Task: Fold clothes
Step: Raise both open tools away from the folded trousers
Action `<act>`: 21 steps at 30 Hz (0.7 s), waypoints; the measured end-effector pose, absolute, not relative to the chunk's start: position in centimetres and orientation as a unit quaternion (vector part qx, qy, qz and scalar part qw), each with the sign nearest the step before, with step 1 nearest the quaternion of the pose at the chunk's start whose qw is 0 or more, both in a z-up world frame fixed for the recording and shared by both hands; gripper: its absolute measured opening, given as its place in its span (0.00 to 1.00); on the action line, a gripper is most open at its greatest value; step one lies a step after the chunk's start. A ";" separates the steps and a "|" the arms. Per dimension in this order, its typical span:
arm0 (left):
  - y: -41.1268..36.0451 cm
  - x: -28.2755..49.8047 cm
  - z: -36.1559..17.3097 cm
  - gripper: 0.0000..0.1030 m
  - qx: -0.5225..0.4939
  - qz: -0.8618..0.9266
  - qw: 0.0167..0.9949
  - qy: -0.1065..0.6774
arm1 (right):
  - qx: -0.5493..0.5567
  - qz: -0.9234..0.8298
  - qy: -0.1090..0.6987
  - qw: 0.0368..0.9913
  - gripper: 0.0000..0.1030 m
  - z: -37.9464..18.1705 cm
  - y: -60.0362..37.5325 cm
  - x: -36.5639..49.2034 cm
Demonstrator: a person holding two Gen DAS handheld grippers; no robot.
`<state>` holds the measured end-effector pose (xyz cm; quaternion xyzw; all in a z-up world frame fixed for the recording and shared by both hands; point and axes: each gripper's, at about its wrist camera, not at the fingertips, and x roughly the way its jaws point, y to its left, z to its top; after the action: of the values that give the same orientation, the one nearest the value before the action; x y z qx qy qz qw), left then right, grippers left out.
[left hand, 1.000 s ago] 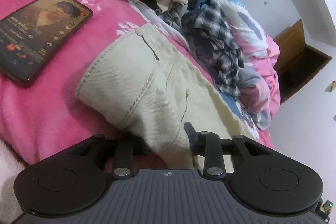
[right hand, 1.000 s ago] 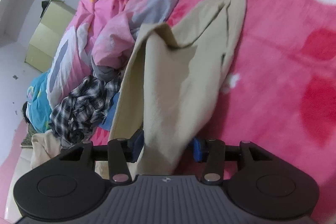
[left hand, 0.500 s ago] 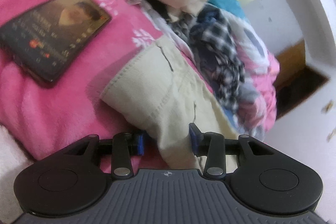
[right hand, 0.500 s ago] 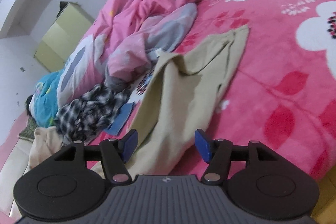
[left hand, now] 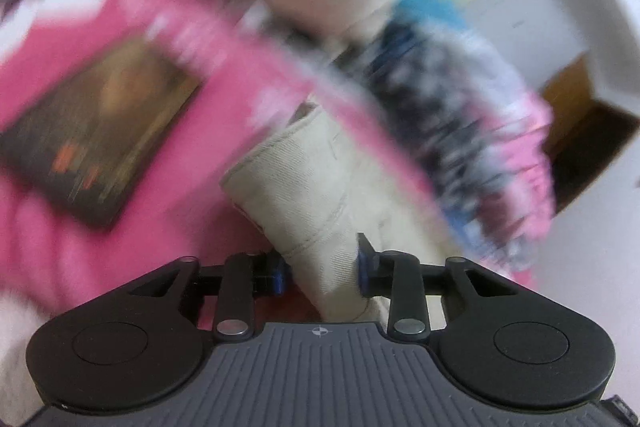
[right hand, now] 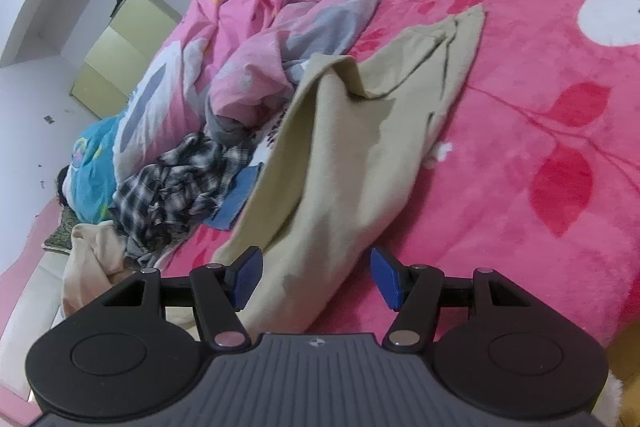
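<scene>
Beige trousers (right hand: 360, 147) lie stretched over the pink flowered blanket (right hand: 540, 87). In the right wrist view my right gripper (right hand: 316, 281) is open, its blue pads (right hand: 248, 277) either side of the near trouser cloth without pinching it. The far end of the leg is folded over in a peak. In the left wrist view the waistband end of the trousers (left hand: 316, 187) stands up between the fingers of my left gripper (left hand: 320, 273), which is shut on it. That view is heavily motion-blurred.
A phone (left hand: 96, 139) with a lit screen lies on the blanket left of the trousers. A heap of other clothes and bedding, with a checked shirt (right hand: 180, 183) and a pink quilt (right hand: 280, 27), runs along the trousers' far side. A wooden bed frame (left hand: 592, 147) shows at the right.
My left gripper has closed on the waistband end and is swinging with it, blurring its view. My right gripper has opened and let go of the leg cloth, which now lies flatter.
</scene>
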<state>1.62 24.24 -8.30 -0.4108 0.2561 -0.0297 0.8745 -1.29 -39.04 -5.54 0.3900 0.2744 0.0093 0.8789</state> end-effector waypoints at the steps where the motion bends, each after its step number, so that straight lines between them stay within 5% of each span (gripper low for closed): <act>1: 24.2 1.6 -8.2 0.33 -0.405 -0.029 0.877 0.257 | 0.389 0.008 0.276 0.879 0.61 -5.6 -39.1 -1.3; 7: 24.3 -0.5 -6.4 0.47 -0.349 -0.010 0.908 0.230 | 0.365 0.010 0.274 0.890 0.61 -5.1 -38.5 -1.2; 13: 24.4 -3.5 -3.3 0.50 -0.289 0.017 0.943 0.166 | 0.298 0.039 0.250 0.920 0.61 -3.0 -35.5 -1.1; 21: 21.6 2.2 -1.5 0.56 -0.214 -0.015 0.963 0.160 | 0.116 0.142 0.243 0.953 0.61 0.7 -25.5 3.3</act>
<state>2.21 21.63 -1.55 -0.2142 0.1600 -0.0150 0.9635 3.26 -25.50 0.68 0.1156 0.2425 0.1421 0.9527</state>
